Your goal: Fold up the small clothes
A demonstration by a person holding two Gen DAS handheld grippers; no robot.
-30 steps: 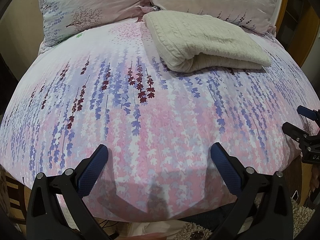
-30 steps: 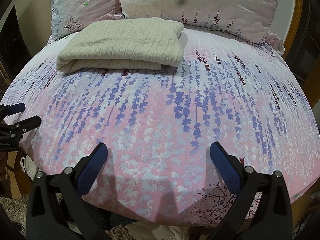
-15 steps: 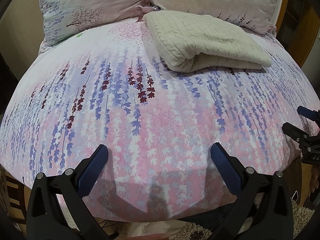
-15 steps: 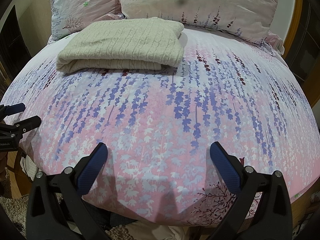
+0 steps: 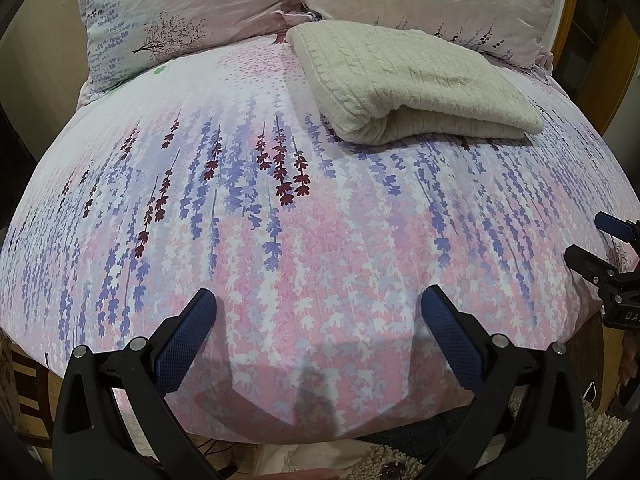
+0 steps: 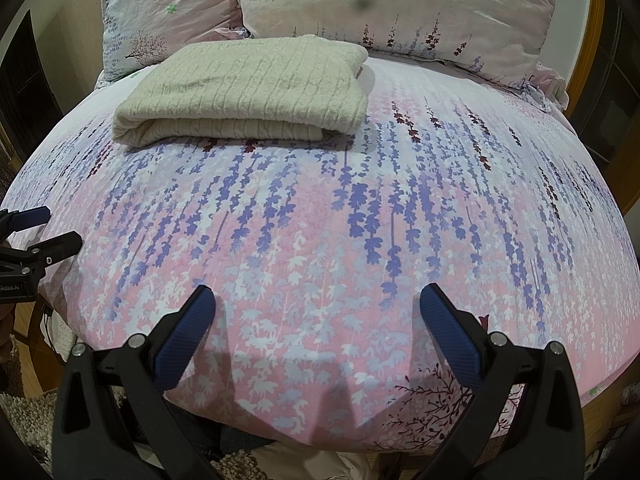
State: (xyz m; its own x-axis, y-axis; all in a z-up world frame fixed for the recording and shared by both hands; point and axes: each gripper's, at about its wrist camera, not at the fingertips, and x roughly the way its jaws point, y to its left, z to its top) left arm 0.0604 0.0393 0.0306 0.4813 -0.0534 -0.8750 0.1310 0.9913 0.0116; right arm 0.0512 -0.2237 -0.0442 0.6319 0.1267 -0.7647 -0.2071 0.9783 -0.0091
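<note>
Jaws of left gripper (image 5: 318, 312) and right gripper (image 6: 316, 312) gape wide, holding nothing.

Cable-knit cream sweater (image 5: 404, 84), matt printed cotton bedcover (image 5: 280, 216), wooden headboard (image 6: 592, 28)

left gripper (image 6: 24, 264) reads "robolai"

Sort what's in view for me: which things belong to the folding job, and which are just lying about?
Job:
- cream knit garment, already folded, lying on the bed near the pillows
- left gripper, open, empty
- right gripper, open, empty

Just there:
- floral bedspread
- two pillows at the head of the bed
- shaggy rug on the floor
</note>
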